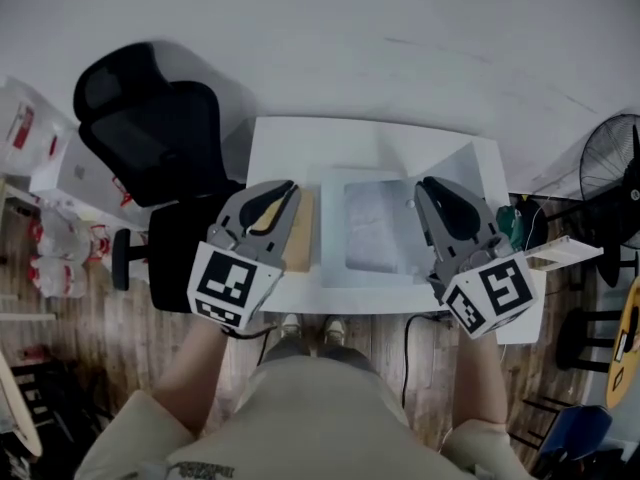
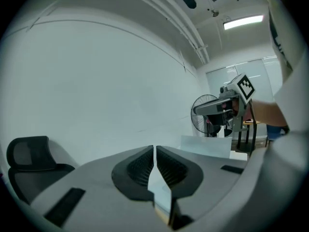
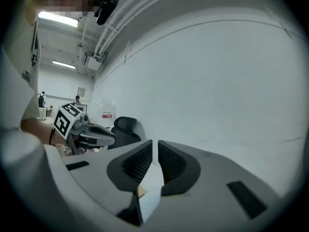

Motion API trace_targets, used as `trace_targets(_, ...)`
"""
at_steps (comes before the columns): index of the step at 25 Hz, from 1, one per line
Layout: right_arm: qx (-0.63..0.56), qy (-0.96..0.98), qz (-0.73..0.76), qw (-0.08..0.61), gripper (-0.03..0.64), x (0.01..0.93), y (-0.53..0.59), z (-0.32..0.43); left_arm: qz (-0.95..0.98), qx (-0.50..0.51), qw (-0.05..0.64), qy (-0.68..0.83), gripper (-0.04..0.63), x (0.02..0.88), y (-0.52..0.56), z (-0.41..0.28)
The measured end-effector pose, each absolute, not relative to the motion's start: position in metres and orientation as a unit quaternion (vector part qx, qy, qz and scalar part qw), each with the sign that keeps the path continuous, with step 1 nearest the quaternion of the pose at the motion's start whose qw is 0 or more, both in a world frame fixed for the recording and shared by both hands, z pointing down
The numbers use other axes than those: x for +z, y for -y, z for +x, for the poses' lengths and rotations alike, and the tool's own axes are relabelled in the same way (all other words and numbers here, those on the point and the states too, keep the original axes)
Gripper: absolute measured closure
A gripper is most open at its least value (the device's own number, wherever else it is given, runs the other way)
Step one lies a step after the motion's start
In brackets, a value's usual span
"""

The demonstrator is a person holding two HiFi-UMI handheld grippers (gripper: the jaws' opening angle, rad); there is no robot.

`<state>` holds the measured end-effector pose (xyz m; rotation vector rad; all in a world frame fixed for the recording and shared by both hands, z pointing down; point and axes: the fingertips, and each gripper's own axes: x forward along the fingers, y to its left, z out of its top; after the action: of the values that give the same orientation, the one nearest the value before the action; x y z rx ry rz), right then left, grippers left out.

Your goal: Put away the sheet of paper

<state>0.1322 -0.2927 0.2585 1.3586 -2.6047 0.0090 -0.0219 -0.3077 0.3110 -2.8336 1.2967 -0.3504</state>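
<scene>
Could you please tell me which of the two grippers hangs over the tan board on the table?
The left gripper: in the head view it overlaps the tan board, whereas the right gripper overlaps the pale sheet beside it.

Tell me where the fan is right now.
In the head view the fan stands at the far right edge of the picture, just beyond the right end of the white table.
</scene>
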Motion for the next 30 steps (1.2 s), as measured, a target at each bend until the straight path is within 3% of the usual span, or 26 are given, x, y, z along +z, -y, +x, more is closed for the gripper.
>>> trace_targets(13, -0.034, 0.871, 0.49, 0.005, 0.594, 0.182, 0.231, 0.128, -0.907, -0.053, 0.04, -0.416, 0.561, 0.24, 0.269, -0.036)
trace_targets(30, -0.003, 0.869, 0.495, -0.006, 0.597, 0.192, 0.199, 0.127, -0.898, -0.067, 0.033, -0.434, 0.561, 0.246, 0.24, -0.069)
